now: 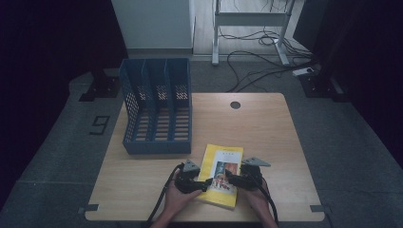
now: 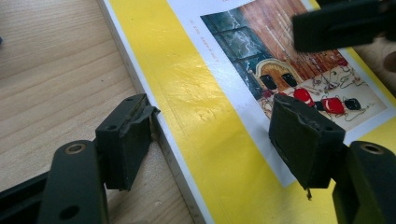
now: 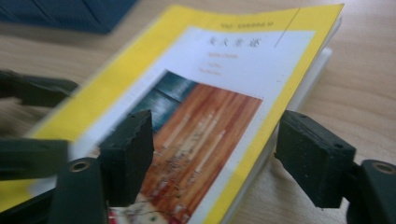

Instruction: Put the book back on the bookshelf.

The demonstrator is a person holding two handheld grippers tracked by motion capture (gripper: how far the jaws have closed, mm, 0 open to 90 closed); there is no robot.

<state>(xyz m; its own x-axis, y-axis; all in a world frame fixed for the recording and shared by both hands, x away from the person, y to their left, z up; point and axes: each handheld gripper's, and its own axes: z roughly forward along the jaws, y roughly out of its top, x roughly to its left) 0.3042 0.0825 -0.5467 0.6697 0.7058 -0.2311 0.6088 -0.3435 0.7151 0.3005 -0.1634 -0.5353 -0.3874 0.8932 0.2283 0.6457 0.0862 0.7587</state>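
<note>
A yellow book (image 1: 221, 175) with a picture on its cover lies flat near the table's front edge, between my two grippers. My left gripper (image 1: 204, 184) straddles the book's left edge. In the left gripper view (image 2: 215, 135) one pad (image 2: 133, 135) sits against the spine side at table level and the other pad (image 2: 303, 140) hovers over the cover (image 2: 201, 93); the jaws are open. My right gripper (image 1: 232, 176) straddles the right edge, open (image 3: 219, 154), with one pad (image 3: 128, 149) over the cover (image 3: 233, 70) and the other pad (image 3: 317, 158) outside the page edge.
A blue three-slot file holder (image 1: 157, 107) stands on the wooden table (image 1: 266, 128) at the back left. A round cable hole (image 1: 235, 105) is at the table's back middle. Cables and a desk frame lie on the floor behind.
</note>
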